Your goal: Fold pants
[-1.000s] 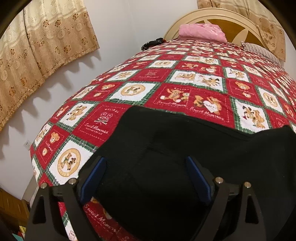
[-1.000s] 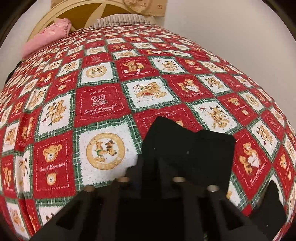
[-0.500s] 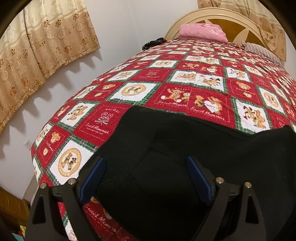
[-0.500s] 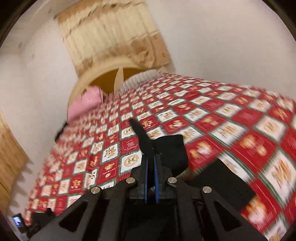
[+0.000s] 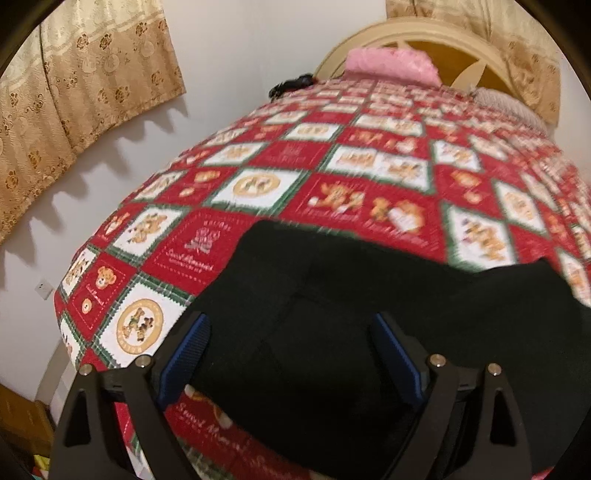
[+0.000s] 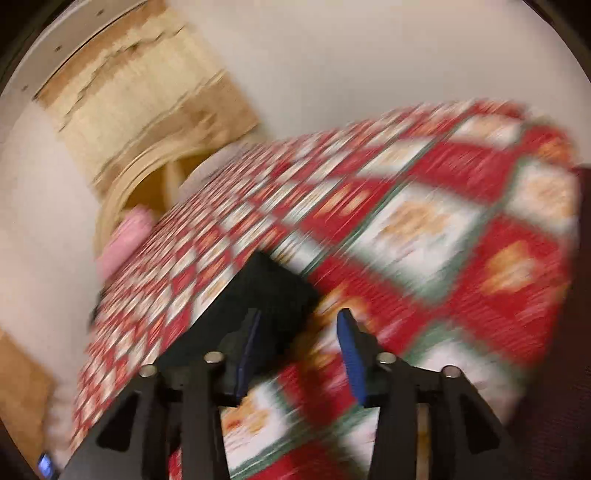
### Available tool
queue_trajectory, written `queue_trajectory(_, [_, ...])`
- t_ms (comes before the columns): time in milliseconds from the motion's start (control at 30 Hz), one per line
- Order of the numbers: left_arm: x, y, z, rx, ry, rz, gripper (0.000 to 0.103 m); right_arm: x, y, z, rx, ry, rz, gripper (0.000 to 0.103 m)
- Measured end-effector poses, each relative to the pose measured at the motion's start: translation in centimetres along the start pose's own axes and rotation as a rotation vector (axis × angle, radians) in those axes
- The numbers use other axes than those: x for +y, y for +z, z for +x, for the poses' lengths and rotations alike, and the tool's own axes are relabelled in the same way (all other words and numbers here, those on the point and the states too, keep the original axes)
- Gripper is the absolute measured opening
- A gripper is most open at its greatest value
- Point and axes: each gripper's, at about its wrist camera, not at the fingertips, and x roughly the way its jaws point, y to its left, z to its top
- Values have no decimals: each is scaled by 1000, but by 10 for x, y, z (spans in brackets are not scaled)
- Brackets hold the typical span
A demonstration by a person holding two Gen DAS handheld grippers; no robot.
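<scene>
Bedroom, pale walls; a bed under a red, white and green patchwork quilt printed with teddy bears fills both views.

Left wrist view, nearest first: left gripper with blue-padded fingers spread wide over black pants; the dark cloth lies flat on the quilt at the near end of the bed and passes beneath and between the fingers, pads not pressing it (nothing gripped). Far edge of the pants runs across the quilt in a roughly straight line, and the cloth runs out of the picture to the right; a bare quilt strip shows below the left finger. Beyond, open quilt up to a pink pillow and a striped pillow against a cream arched headboard; a small dark object sits at the quilt's far left edge, too small to identify. Gold floral curtains hang on the wall to the left; a wall socket low down.

Right wrist view (heavily motion-blurred, horizon tilted): right gripper with jaws opening, nothing between the pads; a squared corner of the black pants lies on the quilt just ahead of and beside the left-hand finger, whether touching it I cannot tell. Farther off, the headboard, a pink pillow and a curtain on the wall.
</scene>
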Motion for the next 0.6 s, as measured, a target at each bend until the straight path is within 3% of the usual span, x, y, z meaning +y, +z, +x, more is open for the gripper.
queue_trajectory(67, [-7, 2, -16, -36, -40, 15, 92, 10, 16, -5, -36, 21, -65, 49])
queue_trajectory(167, [-28, 4, -36, -83, -89, 45, 92, 33, 35, 14, 32, 132, -162, 51])
queue_trajectory(367, [-61, -1, -39, -52, -148, 71, 92, 66, 23, 85, 253, 89, -339, 50])
queue_trajectory(400, [-63, -1, -38, -46, -147, 80, 92, 69, 16, 96, 294, 75, -366, 45])
queue_trajectory(433, [-65, -2, -38, -41, -143, 91, 92, 71, 11, 99, 300, 74, -384, 19])
queue_trajectory(467, [-67, -3, -37, -39, -133, 101, 92, 72, 7, 98, 288, 90, -396, 7])
queue_trajectory(567, [-65, -4, -38, -39, -116, 104, 92, 80, 2, 78, 190, 134, -477, 7])
queue_trajectory(600, [-63, -4, -38, -40, -114, 97, 92, 85, 2, 69, 159, 195, -499, 7])
